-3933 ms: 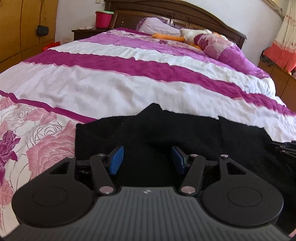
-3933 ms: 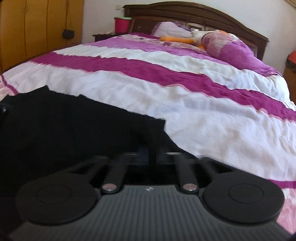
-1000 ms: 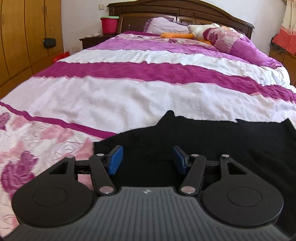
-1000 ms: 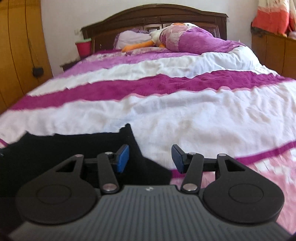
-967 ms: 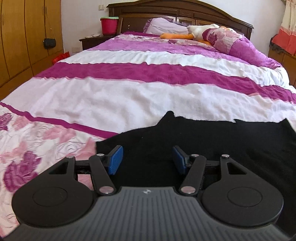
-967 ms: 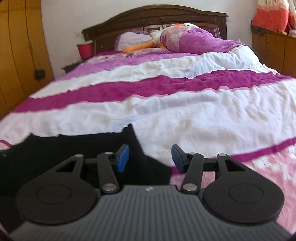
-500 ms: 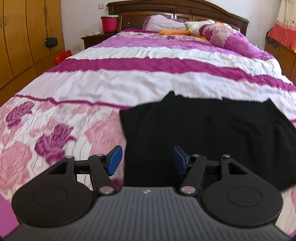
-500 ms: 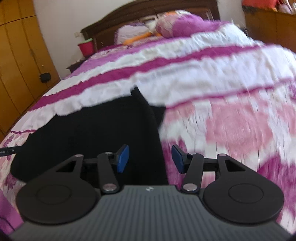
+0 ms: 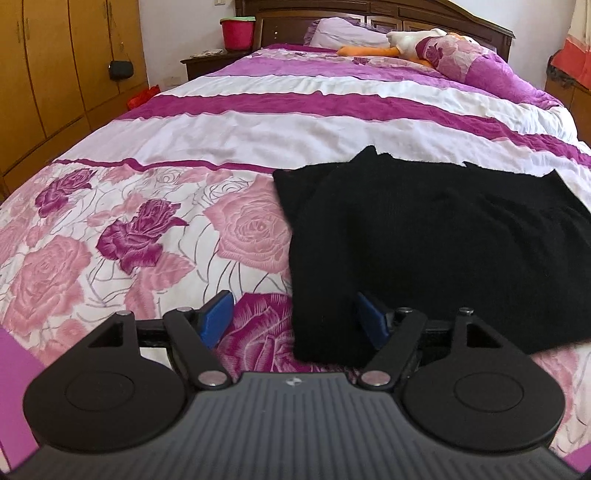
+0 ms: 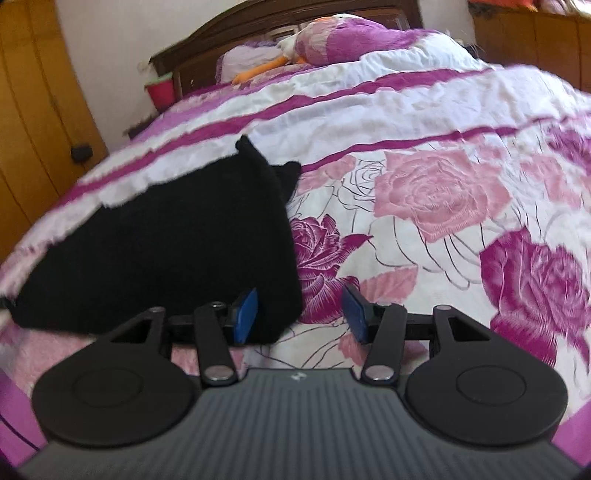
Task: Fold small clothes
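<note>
We held both grippers low over the foot of the bed, each tilted down toward the quilt. Our left gripper stood wide, its jaws having just been opening; the near left corner of the black garment lay under the gap between its blue pads, neither pad pressing on the cloth. Our right gripper stood partly open with nothing clamped: its left pad sat over the garment's near right corner, its right pad over bare rose-printed quilt.

The garment lay flat across the rose-patterned end of the quilt, its far edge reaching the first white and magenta stripes, small points of cloth sticking up along that far edge. The right wrist view was blurred.

Open quilt stretched to the left of the garment, to its right, and far up toward the pillows and headboard. A wooden wardrobe ran along the left side of the bed, and a red bucket stood beside the headboard.
</note>
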`<state>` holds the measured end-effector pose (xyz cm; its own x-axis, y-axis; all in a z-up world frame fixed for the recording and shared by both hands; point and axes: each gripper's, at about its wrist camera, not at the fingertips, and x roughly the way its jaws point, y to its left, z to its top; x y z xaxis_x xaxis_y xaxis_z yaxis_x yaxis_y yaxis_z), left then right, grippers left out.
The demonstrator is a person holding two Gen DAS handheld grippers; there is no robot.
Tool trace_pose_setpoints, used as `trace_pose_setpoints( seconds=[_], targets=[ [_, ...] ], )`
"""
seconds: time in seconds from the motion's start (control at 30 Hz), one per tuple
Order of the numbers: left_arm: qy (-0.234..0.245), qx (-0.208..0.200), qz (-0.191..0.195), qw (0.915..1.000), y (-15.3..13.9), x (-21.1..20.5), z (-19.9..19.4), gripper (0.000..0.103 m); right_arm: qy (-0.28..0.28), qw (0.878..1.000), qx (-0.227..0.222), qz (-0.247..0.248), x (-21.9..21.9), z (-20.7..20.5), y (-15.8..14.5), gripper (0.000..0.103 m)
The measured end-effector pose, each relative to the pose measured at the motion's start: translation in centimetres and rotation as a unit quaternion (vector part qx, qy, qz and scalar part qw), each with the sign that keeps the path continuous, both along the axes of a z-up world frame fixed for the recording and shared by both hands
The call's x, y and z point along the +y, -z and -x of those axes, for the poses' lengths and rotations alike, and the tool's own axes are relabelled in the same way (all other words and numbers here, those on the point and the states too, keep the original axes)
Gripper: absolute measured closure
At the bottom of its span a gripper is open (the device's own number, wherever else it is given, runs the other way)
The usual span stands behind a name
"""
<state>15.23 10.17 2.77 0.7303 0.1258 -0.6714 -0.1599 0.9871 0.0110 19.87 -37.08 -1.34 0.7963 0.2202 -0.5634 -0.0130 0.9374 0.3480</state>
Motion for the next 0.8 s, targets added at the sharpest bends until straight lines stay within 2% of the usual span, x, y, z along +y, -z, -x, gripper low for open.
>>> trace_pose_setpoints(
  seconds=[0.17,0.3,0.53,0.8],
  targets=[
    [0.004,0.004,0.018,0.9998,-0.7,-0.3,1.1,0.026,0.025,0.990,0.001,-0.142,-2.1,1.4,0.4,0.044],
    [0.007,0.014,0.026,0.9995,-0.7,-1.0,0.9,0.026,0.019,0.978,0.025,-0.208,-2.0,1.0,0.9,0.042],
    [0.006,0.038,0.033,0.9987,0.4,-1.6,-0.2,0.026,0.027,0.974,0.010,-0.226,0.5,-0.9,2.0,0.042],
    [0.005,0.042,0.038,0.9984,0.9,-1.4,-0.6,0.024,0.043,0.967,-0.021,-0.249,1.9,-4.3,2.8,0.043]
  ],
)
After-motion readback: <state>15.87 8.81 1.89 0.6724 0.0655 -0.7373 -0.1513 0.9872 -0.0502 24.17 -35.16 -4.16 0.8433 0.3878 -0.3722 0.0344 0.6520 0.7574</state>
